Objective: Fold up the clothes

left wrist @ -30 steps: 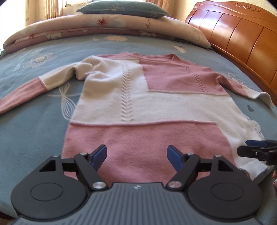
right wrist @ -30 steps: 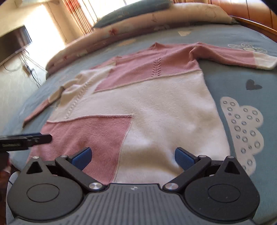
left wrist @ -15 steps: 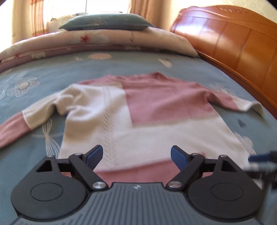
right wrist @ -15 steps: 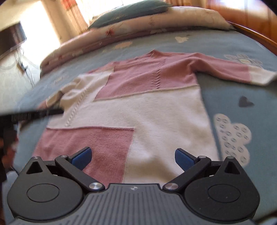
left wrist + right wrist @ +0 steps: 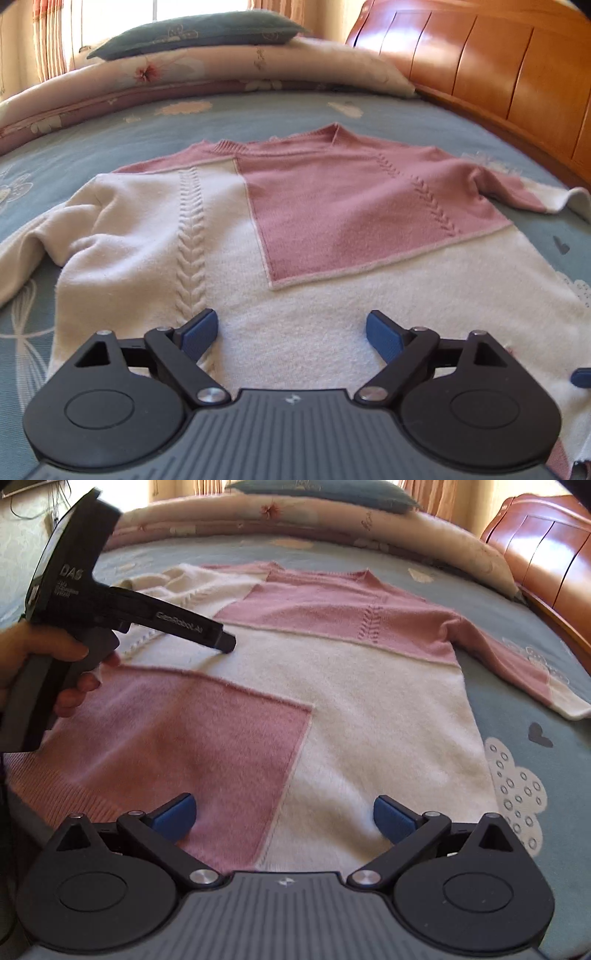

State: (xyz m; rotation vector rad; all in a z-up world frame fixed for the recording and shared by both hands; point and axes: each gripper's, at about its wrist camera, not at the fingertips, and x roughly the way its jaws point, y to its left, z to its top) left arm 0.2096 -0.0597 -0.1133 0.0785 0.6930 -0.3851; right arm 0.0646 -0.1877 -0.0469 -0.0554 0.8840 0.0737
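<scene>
I see the pink-and-cream sweater (image 5: 295, 229) spread flat on the blue bedspread (image 5: 110, 140), neckline toward the folded quilt (image 5: 229, 70). My left gripper (image 5: 291, 330) hangs above its cream middle band, jaws wide and opening, with knit below the pads but nothing pinched between them. My right gripper (image 5: 284, 814) hovers over the hem, fingers spread wide and gripping nothing, straddling the seam where pink meets cream.
</scene>
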